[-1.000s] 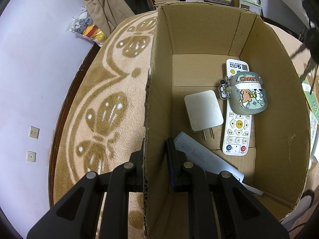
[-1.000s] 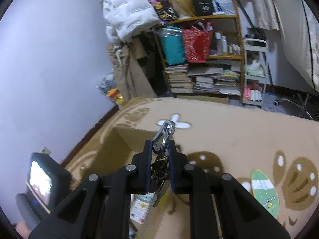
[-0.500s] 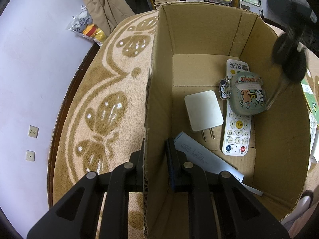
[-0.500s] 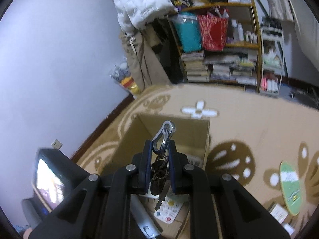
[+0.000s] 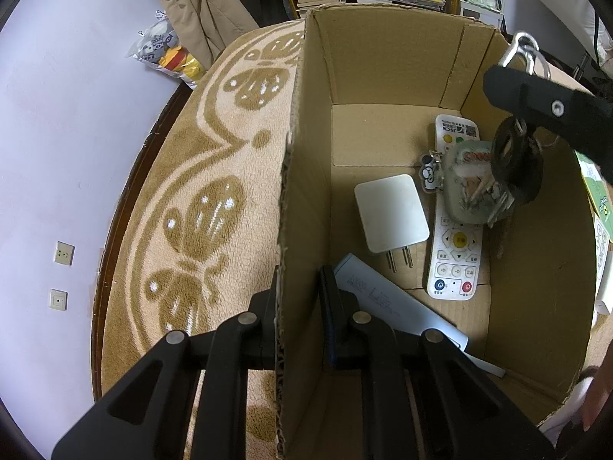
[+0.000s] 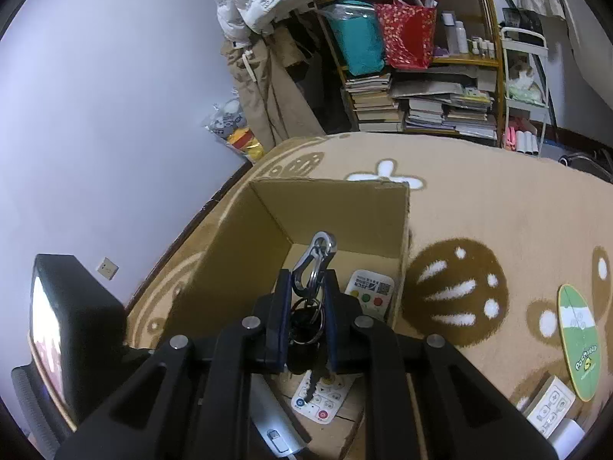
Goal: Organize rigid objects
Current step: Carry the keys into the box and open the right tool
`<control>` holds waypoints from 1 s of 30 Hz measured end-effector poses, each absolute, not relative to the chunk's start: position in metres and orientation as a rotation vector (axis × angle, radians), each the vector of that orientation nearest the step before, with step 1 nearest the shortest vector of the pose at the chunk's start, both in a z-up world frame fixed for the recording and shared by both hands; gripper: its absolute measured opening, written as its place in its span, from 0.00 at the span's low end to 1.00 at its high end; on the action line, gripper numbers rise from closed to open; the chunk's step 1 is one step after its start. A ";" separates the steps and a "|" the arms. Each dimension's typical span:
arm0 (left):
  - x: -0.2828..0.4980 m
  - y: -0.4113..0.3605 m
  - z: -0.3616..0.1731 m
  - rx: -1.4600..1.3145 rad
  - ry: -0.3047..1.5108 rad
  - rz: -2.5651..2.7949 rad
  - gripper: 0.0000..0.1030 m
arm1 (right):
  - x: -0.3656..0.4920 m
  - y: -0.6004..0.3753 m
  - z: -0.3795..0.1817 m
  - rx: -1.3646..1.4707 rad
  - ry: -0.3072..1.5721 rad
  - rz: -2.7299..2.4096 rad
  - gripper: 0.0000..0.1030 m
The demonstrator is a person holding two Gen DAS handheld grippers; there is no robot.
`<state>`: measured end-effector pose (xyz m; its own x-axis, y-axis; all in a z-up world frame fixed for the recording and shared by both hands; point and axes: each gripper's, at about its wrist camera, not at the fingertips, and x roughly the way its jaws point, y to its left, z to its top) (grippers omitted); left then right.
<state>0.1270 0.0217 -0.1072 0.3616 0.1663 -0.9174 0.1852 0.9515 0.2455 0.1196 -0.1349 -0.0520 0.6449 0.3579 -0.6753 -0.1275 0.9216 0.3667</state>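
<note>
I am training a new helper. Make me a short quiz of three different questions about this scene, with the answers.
1. True or false: the left claw grips the box wall.
2. What does the right claw hold?
A. keys
B. charger
C. remote
3. Fill in: the charger lies beside the ____ in the box.

Key: 1 true. 2 A: the keys hang over the box. 3 remote.

Your right gripper (image 6: 305, 306) grips a key bunch (image 6: 311, 299) by its carabiner, above the cardboard box (image 6: 245, 245) where a white remote (image 6: 367, 287) lies.
</note>
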 end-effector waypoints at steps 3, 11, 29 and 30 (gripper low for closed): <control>0.127 0.022 -0.107 0.331 1.207 -0.013 0.15 | 0.119 -0.134 -0.052 0.299 0.828 0.291 0.17; 0.128 0.021 -0.108 0.330 1.208 -0.014 0.15 | 0.121 -0.132 -0.056 0.291 0.837 0.274 0.17; 0.127 0.020 -0.106 0.339 1.206 -0.014 0.15 | 0.109 -0.151 -0.037 0.220 0.842 0.231 0.55; 0.127 0.020 -0.106 0.341 1.206 -0.014 0.15 | 0.105 -0.157 -0.036 0.213 0.833 0.213 0.59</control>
